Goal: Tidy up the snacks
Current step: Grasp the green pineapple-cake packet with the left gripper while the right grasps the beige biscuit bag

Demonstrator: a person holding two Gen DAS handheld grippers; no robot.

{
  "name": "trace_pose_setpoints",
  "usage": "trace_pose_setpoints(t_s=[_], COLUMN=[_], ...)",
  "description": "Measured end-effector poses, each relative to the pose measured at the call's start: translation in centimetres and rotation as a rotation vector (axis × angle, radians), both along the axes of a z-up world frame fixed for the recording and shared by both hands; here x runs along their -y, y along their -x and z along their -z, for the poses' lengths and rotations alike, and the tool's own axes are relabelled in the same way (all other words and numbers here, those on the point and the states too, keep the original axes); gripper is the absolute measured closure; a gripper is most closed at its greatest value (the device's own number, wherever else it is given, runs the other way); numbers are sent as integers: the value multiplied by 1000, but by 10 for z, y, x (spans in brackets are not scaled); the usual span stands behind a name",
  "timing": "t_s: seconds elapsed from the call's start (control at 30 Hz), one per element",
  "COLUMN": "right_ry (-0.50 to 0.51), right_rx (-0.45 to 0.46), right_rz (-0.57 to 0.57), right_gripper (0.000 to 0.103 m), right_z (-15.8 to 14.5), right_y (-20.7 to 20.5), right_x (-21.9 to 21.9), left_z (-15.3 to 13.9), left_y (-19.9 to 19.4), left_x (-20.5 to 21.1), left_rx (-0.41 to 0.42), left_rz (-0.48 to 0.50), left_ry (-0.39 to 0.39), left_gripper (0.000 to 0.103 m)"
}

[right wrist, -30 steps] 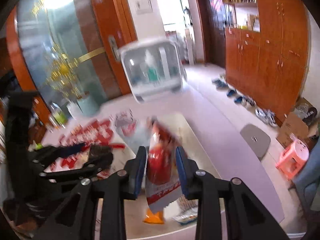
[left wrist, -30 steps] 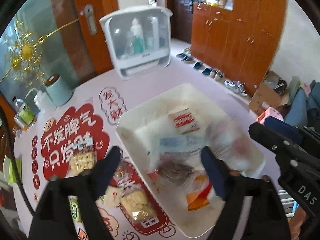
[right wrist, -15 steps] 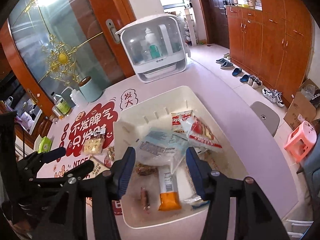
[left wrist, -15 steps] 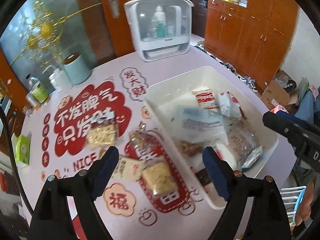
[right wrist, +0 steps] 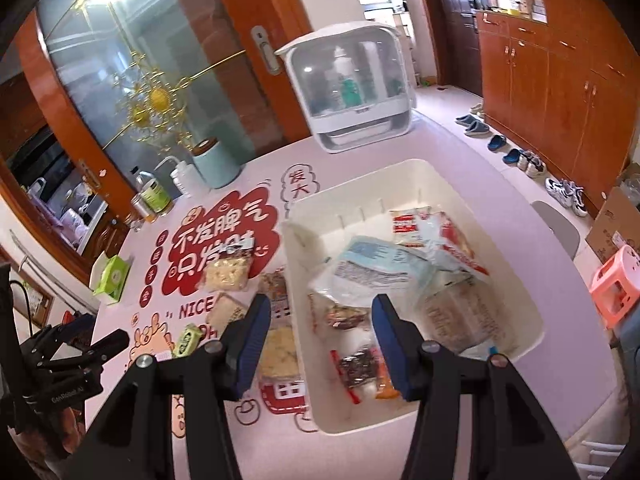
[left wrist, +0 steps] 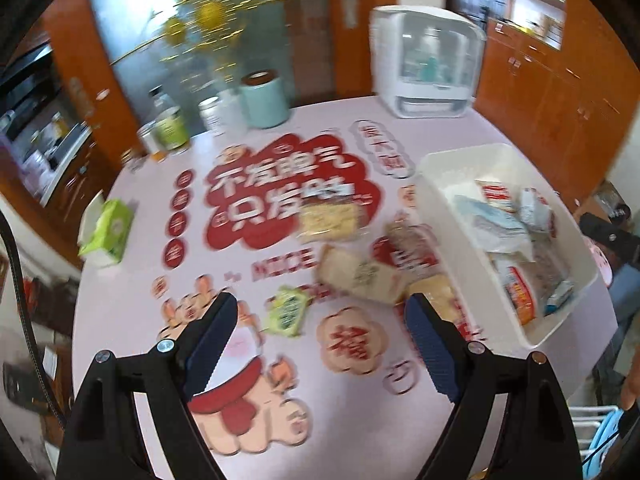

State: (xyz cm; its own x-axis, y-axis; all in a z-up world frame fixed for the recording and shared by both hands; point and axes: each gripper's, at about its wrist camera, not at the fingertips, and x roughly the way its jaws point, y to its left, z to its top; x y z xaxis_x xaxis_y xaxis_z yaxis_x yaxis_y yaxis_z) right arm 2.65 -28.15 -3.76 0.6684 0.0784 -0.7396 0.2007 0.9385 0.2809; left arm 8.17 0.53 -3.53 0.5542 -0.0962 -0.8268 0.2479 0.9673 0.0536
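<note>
**A:** Left wrist view: the left gripper (left wrist: 320, 320) hangs wide open and empty over the pink printed table (left wrist: 132, 208). A second ago it faced the white bin (left wrist: 448, 224); now it has swung left, so the bin sits at the right edge of the frame and the loose snacks fill the centre.

**B:** Which snacks remain outside?

**A:** A small green packet (left wrist: 286, 311) lies between the fingertips, lower centre. A pale cracker pack (left wrist: 330, 218), a wrapped bread slice (left wrist: 360, 276) and two more blurred packs lie just left of the bin. Likely the green packet is next.

**B:** And the right wrist view?

**A:** The right gripper (right wrist: 320, 334) is spread open with nothing in it, above the bin's (right wrist: 304, 320) near left wall. A second ago it was clamped on a red snack bag (right wrist: 456, 244); that bag now lies in the bin, upper right of the pile, beside a blue-white pouch (right wrist: 376, 264) and an orange-ended bar (right wrist: 364, 372). One more item is sorted; about five appear left on the table.
</note>
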Motion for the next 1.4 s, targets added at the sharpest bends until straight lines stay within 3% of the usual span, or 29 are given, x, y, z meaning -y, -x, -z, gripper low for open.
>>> trace_pose_setpoints(t_s=[0.4, 0.77, 0.9, 1.17, 1.4], right_ry=[37, 152, 172, 219, 230], right_rx=[43, 58, -10, -222, -352], right_rz=[-132, -243, -326, -479, -542], right_gripper=[50, 50, 50, 50, 50], right_z=[-27, -32, -7, 76, 133], right_y=[-24, -57, -81, -128, -149], right_x=[-76, -134, -152, -180, -189], left_z=[-11, 13, 39, 113, 174], left_y=[-8, -30, -48, -86, -103], left_x=[-95, -109, -98, -66, -48], left_rx=[40, -3, -63, -226, -359], left_rz=[-154, -132, -74, 24, 63], left_ry=[20, 65, 80, 54, 19], left_gripper=[18, 15, 15, 15, 15])
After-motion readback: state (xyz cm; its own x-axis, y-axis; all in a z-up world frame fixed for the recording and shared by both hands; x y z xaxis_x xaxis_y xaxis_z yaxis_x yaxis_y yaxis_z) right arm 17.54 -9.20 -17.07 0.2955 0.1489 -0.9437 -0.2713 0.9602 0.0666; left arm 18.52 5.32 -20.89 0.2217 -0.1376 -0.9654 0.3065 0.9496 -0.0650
